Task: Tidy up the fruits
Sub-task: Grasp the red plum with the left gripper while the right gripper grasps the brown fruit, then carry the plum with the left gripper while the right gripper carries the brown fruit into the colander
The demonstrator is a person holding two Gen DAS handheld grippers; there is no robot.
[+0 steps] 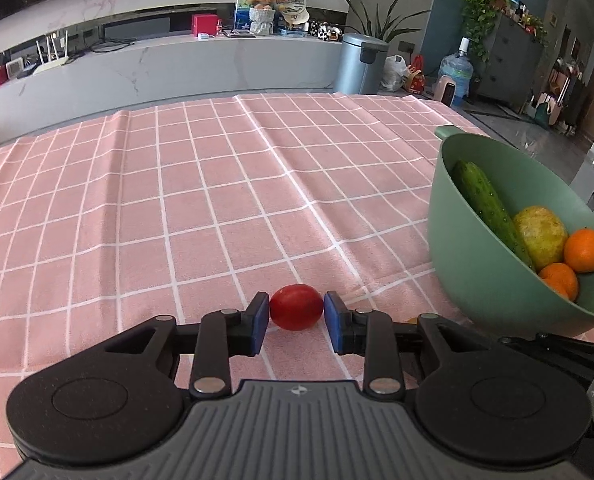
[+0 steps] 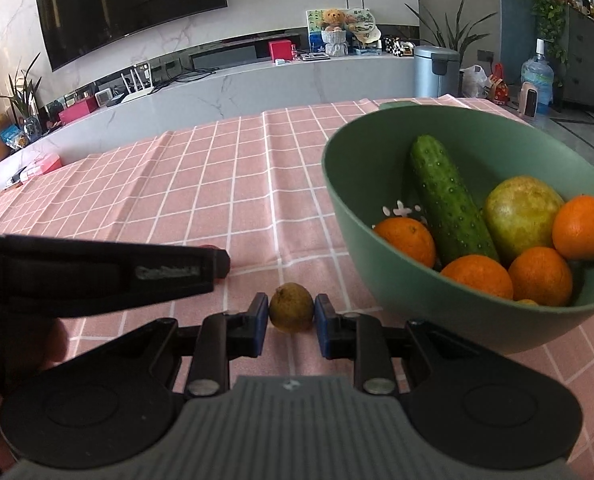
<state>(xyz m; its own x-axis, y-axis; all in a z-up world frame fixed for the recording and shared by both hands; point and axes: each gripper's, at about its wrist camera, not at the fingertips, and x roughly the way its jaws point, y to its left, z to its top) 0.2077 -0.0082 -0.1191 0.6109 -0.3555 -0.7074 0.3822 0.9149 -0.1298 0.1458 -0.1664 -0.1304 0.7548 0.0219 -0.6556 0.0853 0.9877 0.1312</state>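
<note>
In the left wrist view my left gripper (image 1: 296,312) has its blue pads on both sides of a red tomato (image 1: 296,306) that rests on the pink checked cloth (image 1: 201,200). In the right wrist view my right gripper (image 2: 291,314) has its pads against a small yellow-green fruit (image 2: 291,307) on the cloth. A green bowl (image 2: 361,216) stands at the right and holds a cucumber (image 2: 445,204), a large yellow-green fruit (image 2: 521,212) and several oranges (image 2: 539,276). The bowl (image 1: 457,264) also shows in the left wrist view.
The left gripper's body (image 2: 97,276) crosses the left side of the right wrist view. The table's far edge faces a white marble counter (image 1: 177,68) and a metal bin (image 1: 361,64). The floor drops off to the right of the bowl.
</note>
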